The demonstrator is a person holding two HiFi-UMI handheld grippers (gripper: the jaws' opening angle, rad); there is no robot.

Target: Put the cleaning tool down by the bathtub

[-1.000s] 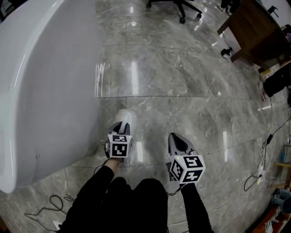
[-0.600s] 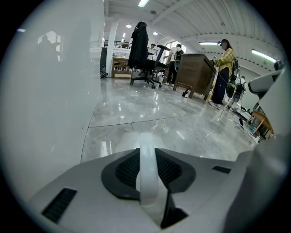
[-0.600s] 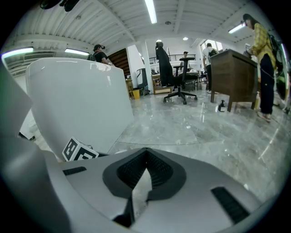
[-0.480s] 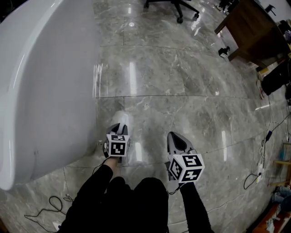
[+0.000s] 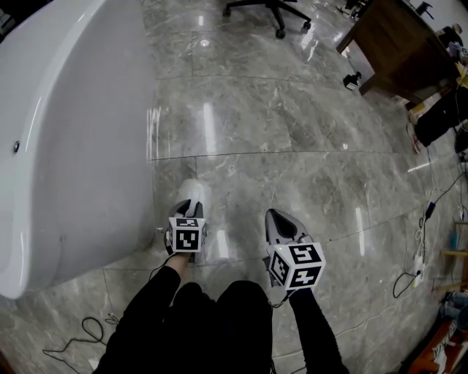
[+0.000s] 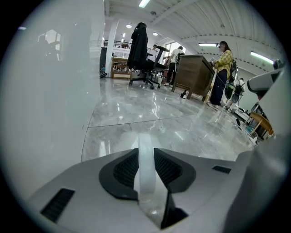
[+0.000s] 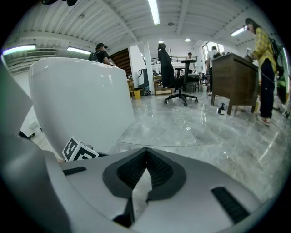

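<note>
The white bathtub fills the left of the head view; its side rises close at the left in the left gripper view. My left gripper hangs low over the marble floor right beside the tub, shut on a translucent white strip of the cleaning tool. That tool shows as a white blob beyond the jaws in the head view. My right gripper hovers a little to the right, shut with nothing between its pads. The right gripper view shows the tub and the left gripper's marker cube.
Grey marble floor spreads ahead and to the right. A black office chair and a wooden desk stand far off. Cables lie near the tub's near end, and more cables with a power strip lie at right. A person stands by the desk.
The head view has tilted slightly, so the chair and desk slid left. Both grippers stay in almost the same places, the left still shut on the tool.
</note>
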